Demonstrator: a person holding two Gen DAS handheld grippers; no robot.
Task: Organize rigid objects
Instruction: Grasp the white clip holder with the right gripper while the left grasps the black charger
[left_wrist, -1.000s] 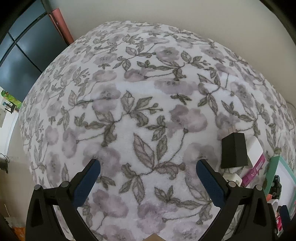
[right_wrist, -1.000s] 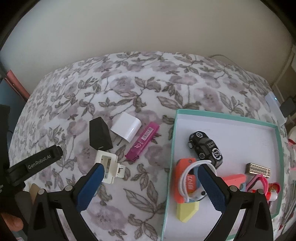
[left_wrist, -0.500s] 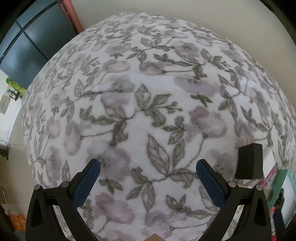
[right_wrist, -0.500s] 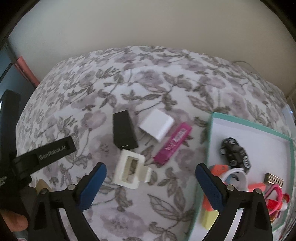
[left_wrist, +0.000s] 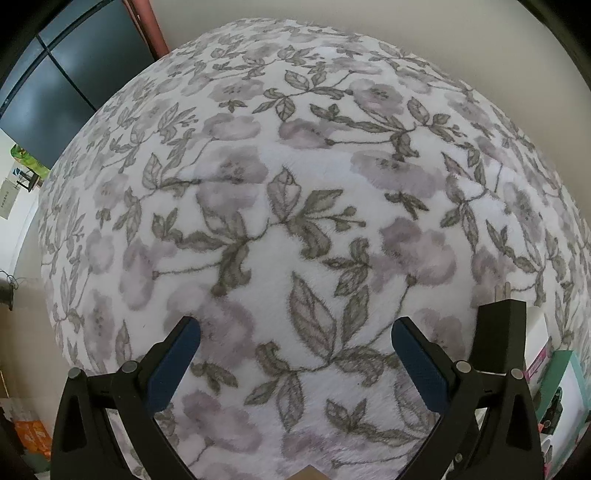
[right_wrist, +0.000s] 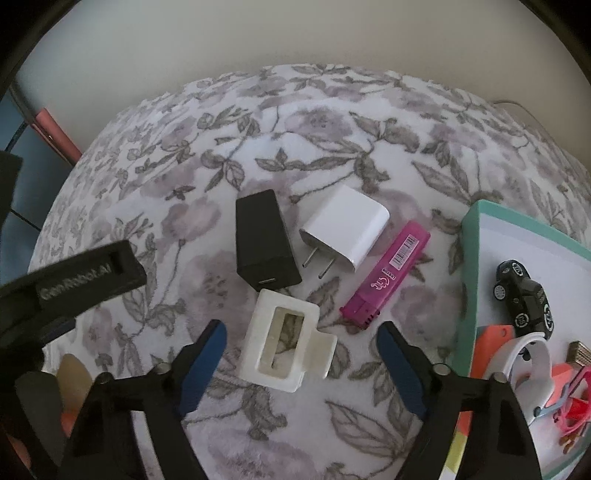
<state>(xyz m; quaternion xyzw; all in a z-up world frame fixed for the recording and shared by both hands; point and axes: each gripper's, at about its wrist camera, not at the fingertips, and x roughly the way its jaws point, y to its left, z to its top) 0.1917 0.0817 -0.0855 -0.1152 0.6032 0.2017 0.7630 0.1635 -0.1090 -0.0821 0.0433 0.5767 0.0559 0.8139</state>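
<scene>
On the floral cloth lie a white hollow plastic frame (right_wrist: 286, 341), a black charger (right_wrist: 264, 245), a white plug adapter (right_wrist: 345, 229) and a magenta lighter (right_wrist: 388, 275). My right gripper (right_wrist: 301, 338) hangs over the white frame, which sits between its blue pads; the jaws are closing and the pads stand clear of it. A teal-rimmed white box (right_wrist: 469, 280) at the right holds a black toy car (right_wrist: 524, 299), orange pieces and a white band. My left gripper (left_wrist: 295, 339) is open over bare cloth, and the black charger (left_wrist: 498, 339) stands just right of its right finger.
The left gripper's black body (right_wrist: 74, 284) reaches in from the left in the right wrist view. A pale wall lies behind the cloth. A dark glass panel (left_wrist: 55, 92) and a red-brown post stand beyond the cloth's left edge.
My right gripper moved left and down from over the box to over the white frame, and its jaws narrowed. The left gripper drifted slightly left; the charger slid toward the view's right edge.
</scene>
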